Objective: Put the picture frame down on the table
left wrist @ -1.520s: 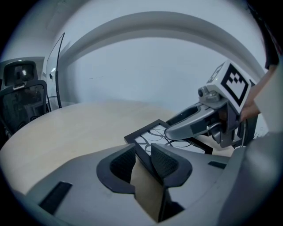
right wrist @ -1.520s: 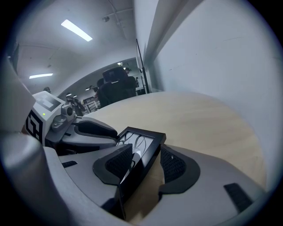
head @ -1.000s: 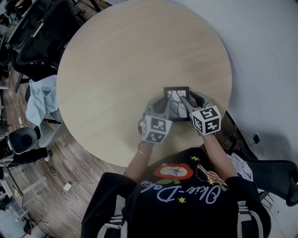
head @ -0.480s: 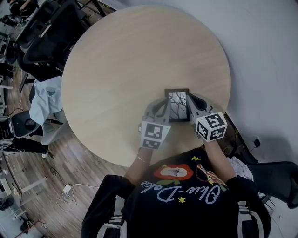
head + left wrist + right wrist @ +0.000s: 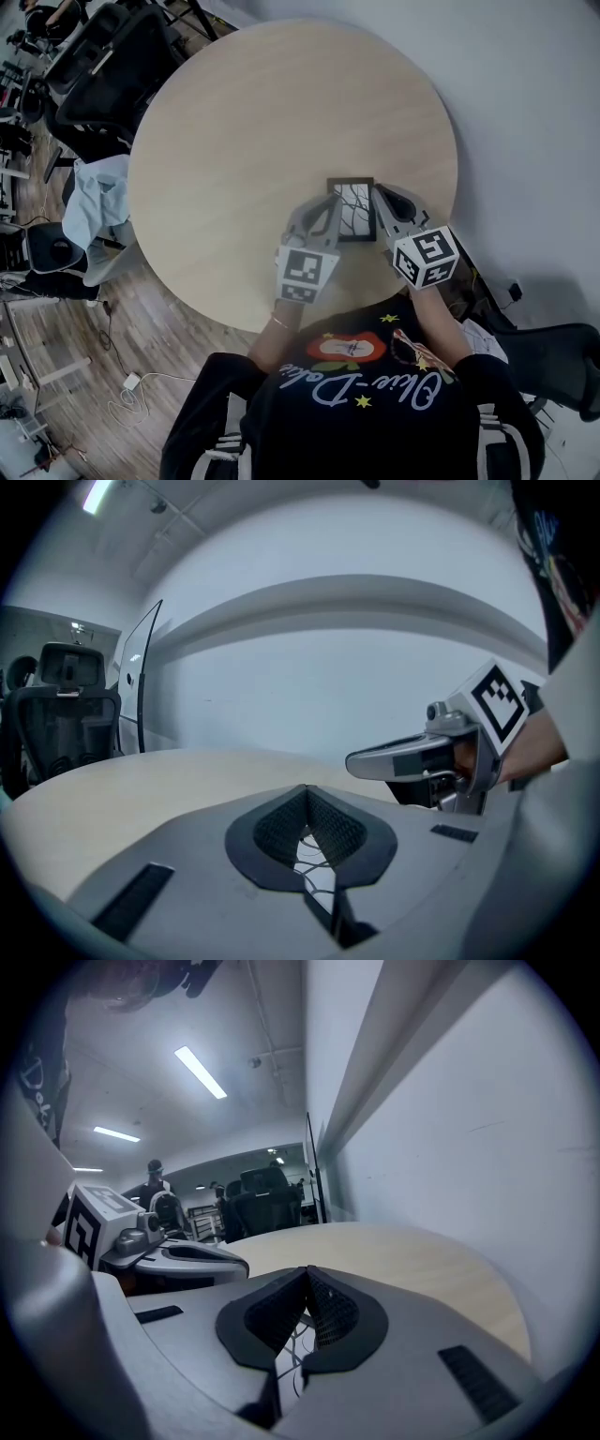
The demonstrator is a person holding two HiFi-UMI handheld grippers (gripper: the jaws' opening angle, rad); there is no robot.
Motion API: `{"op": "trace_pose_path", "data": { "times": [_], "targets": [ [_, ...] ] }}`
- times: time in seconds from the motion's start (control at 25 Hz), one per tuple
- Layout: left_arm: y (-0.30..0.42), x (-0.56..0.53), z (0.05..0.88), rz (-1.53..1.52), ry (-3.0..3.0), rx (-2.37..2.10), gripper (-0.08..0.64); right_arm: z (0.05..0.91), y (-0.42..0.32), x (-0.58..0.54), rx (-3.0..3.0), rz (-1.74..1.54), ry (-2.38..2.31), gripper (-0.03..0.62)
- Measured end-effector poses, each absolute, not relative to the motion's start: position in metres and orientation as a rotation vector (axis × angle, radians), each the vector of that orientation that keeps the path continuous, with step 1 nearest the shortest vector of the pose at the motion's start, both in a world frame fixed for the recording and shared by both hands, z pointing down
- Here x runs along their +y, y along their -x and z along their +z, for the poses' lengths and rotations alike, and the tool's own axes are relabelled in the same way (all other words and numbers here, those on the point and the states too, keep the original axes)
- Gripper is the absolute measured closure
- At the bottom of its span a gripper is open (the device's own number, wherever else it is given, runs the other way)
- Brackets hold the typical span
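Observation:
The picture frame [image 5: 353,208] is a small black frame around a white picture with dark branch lines, over the near right part of the round wooden table [image 5: 244,122]. My left gripper [image 5: 331,211] is shut on its left edge and my right gripper [image 5: 377,203] is shut on its right edge. A strip of the picture [image 5: 317,860] shows between the left gripper's [image 5: 307,789] closed pads. The same happens below the right gripper's [image 5: 307,1269] pads, where the frame [image 5: 289,1354] shows. I cannot tell whether the frame touches the tabletop.
Black office chairs [image 5: 89,66] stand beyond the table's far left. A light blue cloth [image 5: 94,199] hangs over a seat at the left. A white wall [image 5: 534,112] runs along the right. Another dark chair [image 5: 553,361] sits at the lower right, and cables [image 5: 131,389] lie on the wood floor.
Both grippers keep their hold on the frame. Their marker cubes have shifted a little toward the person, and the frame stays at about the same spot over the table.

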State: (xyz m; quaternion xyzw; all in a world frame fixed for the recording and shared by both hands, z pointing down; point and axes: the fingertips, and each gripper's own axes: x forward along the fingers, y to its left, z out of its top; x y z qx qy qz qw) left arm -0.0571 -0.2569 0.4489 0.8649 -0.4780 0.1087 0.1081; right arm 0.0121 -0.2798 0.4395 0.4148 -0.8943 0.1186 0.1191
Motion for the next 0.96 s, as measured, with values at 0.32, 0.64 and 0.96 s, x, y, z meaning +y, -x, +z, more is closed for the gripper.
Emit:
{"op": "trace_pose_path", "data": {
  "times": [0.32, 0.64, 0.96],
  "targets": [
    [0.0531, -0.2523, 0.4448, 0.321, -2.561, -1.408, 0.558, 0.4352, -0.0102, -0.2743, -2.631, 0.329, -1.199, 0.594],
    [0.0555, -0.2504, 0.442, 0.318, -2.563, -1.413, 0.558, 0.4346, -0.007, -0.2715, -2.629, 0.321, -1.189, 0.594],
    [0.0593, -0.2522, 0.4429, 0.315, -2.548, -1.424, 0.558, 0.434, -0.0058, -0.2723, -2.629, 0.318, -1.192, 0.594]
  ]
}}
